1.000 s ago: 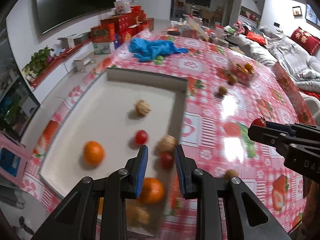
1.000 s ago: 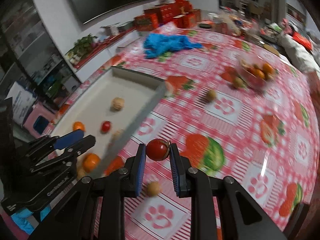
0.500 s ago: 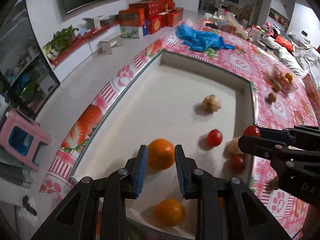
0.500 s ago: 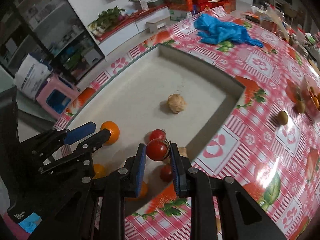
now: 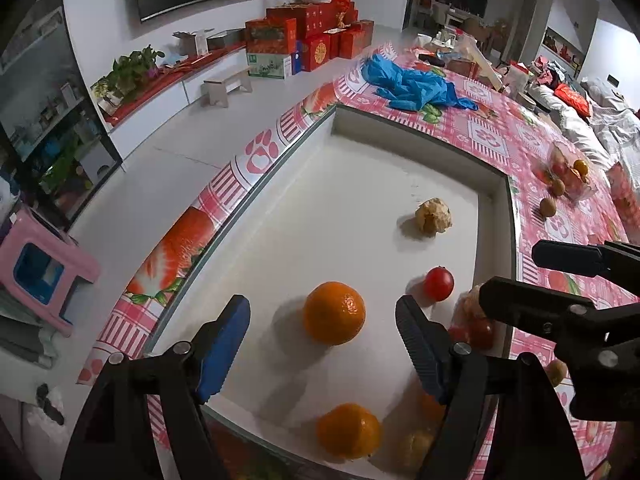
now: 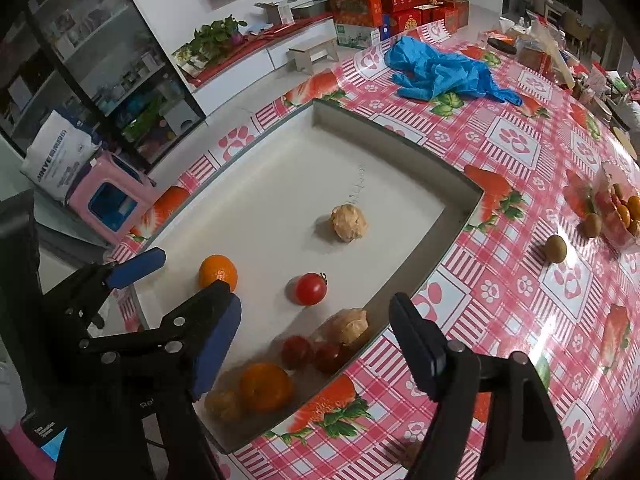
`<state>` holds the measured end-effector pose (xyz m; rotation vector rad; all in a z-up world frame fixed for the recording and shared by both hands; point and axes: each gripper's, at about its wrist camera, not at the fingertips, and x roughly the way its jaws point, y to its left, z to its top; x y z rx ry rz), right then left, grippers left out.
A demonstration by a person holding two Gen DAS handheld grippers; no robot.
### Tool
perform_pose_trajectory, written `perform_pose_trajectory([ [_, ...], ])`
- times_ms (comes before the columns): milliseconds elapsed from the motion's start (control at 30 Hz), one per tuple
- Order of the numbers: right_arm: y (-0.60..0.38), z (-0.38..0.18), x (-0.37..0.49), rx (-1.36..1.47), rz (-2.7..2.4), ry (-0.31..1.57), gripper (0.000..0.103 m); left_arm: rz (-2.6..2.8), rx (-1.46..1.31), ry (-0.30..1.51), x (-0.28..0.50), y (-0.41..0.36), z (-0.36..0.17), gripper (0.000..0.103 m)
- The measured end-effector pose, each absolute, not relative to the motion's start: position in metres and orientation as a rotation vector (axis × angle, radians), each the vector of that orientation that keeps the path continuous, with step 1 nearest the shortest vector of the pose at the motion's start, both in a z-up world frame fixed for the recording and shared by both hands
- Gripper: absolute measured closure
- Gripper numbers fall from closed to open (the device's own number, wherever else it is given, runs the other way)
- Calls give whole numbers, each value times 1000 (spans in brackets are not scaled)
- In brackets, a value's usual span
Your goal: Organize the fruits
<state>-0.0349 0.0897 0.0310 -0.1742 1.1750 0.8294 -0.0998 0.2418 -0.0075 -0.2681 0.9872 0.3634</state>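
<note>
A shallow white tray (image 5: pixel 400 128) (image 6: pixel 400 136) holds the fruit. My left gripper (image 5: pixel 322 344) (image 6: pixel 180 276) hangs over its near end, jaws opening, and an orange (image 5: pixel 334 312) (image 6: pixel 218 272) lies on the tray floor in the gap, untouched. My right gripper (image 6: pixel 316 340) (image 5: pixel 516 276) is also opening, with nothing pressed between its pads. Below it lie one tomato (image 6: pixel 310 289) (image 5: pixel 439 283) and two more tomatoes (image 6: pixel 312 354) in the near corner. A second orange (image 6: pixel 266 387) (image 5: pixel 348 432) and beige wrinkled fruits (image 6: pixel 348 223) (image 5: pixel 433 216) also lie in the tray.
On the red patterned tablecloth (image 6: pixel 512 144) lie a blue plastic bundle (image 6: pixel 440 72) (image 5: pixel 412 84), two small brown fruits (image 6: pixel 555 248) and a clear bag of fruit (image 6: pixel 616 208). The table edge runs along the tray's left side, with a pink stool (image 6: pixel 108 204) on the floor below.
Both grippers swung over the tray, then opened. The right one let go of its tomato, which now lies in the tray. The left one opened around the orange, which stayed put.
</note>
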Motion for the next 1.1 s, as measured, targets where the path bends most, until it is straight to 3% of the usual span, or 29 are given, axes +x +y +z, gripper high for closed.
perform_pose_trajectory([
  [33, 90, 31, -35, -177, 828, 1176, 23, 363, -268, 991, -100, 241, -7, 16],
  [67, 89, 31, -35, -180, 828, 1178, 23, 364, -267, 992, -100, 240, -7, 0],
  [267, 89, 33, -39, -201, 821, 1182, 20, 373, -218, 996, -100, 229, -5, 0],
  [433, 92, 30, -40, -235, 803, 1201, 0, 378, -196, 1013, -98, 224, -5, 0],
  [1100, 90, 24, -37, -252, 777, 1223, 0, 378, -177, 1026, -99, 215, -7, 0],
])
